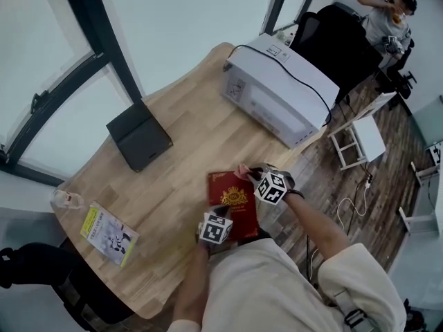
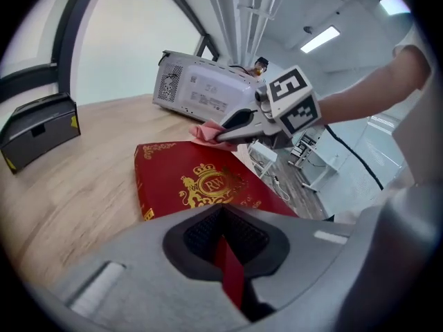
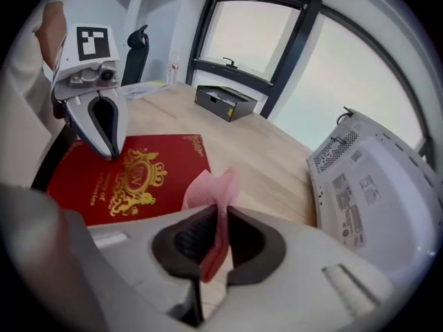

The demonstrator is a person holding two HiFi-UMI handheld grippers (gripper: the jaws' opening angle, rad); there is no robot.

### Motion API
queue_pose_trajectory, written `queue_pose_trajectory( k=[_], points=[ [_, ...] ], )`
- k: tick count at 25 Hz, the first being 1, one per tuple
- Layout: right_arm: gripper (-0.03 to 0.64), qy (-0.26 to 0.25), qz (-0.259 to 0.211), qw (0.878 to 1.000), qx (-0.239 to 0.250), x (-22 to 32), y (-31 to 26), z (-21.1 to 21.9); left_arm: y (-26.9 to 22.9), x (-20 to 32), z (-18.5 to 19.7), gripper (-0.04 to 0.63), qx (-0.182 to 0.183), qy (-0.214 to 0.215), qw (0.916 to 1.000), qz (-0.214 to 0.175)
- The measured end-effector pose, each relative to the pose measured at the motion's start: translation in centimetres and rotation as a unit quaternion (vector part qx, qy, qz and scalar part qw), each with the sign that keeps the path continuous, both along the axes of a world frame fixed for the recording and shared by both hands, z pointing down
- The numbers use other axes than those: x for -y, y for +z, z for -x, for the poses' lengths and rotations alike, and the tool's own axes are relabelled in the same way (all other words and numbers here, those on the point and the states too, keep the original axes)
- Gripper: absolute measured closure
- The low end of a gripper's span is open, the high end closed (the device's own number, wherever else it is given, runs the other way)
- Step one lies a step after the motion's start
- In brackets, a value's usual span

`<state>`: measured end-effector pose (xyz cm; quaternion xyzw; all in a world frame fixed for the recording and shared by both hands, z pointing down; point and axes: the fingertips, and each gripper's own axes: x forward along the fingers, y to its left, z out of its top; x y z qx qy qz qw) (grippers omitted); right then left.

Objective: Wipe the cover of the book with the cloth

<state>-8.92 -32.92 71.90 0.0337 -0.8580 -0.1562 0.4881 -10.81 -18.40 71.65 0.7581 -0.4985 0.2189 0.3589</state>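
Note:
A red book [image 1: 232, 198] with a gold crest lies flat at the near edge of the wooden table [image 1: 180, 137]. My left gripper [image 1: 220, 216] is shut on the book's near edge; a red strip [image 2: 228, 268] shows between its jaws. My right gripper [image 1: 249, 173] is shut on a pink cloth [image 3: 211, 189] and holds it just above the book's far right corner. In the left gripper view the cloth [image 2: 205, 133] hangs at that corner of the book [image 2: 197, 178]. In the right gripper view the left gripper [image 3: 104, 126] stands on the book [image 3: 124, 178].
A white boxy appliance [image 1: 280, 95] stands at the table's far right. A black box [image 1: 138, 135] sits to the left, with a booklet [image 1: 109, 234] and a small glass [image 1: 66, 199] at the near left. A white stool [image 1: 360, 140] and a seated person [image 1: 387, 16] are beyond the table.

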Motion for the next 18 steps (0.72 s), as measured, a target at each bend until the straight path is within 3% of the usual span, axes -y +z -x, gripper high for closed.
queue_pose_trajectory(
  k=[3,6,11,15,18],
  points=[
    [0.584,0.005,-0.032,0.999,-0.019,3.0,-0.8,0.9,0.0,0.7,0.5,0.588,0.027,-0.013,0.9995,-0.009],
    [0.584,0.006,-0.037,0.999,0.015,4.0,-2.9,1.7,0.2,2.4,0.4,0.588,0.023,-0.037,0.9988,-0.025],
    [0.584,-0.035,-0.032,0.998,-0.034,1.7,0.0,-0.1,0.4,4.6,0.3,0.588,0.019,-0.046,0.9986,-0.02],
    [0.584,-0.035,-0.03,0.999,-0.009,-0.6,0.0,-1.4,0.0,4.8,0.1,0.588,0.01,-0.044,0.9988,-0.02],
    [0.583,-0.076,-0.033,0.996,-0.01,-4.0,0.1,-2.8,0.1,4.7,0.1,0.588,0.0,-0.044,0.9988,-0.022]
  ],
)
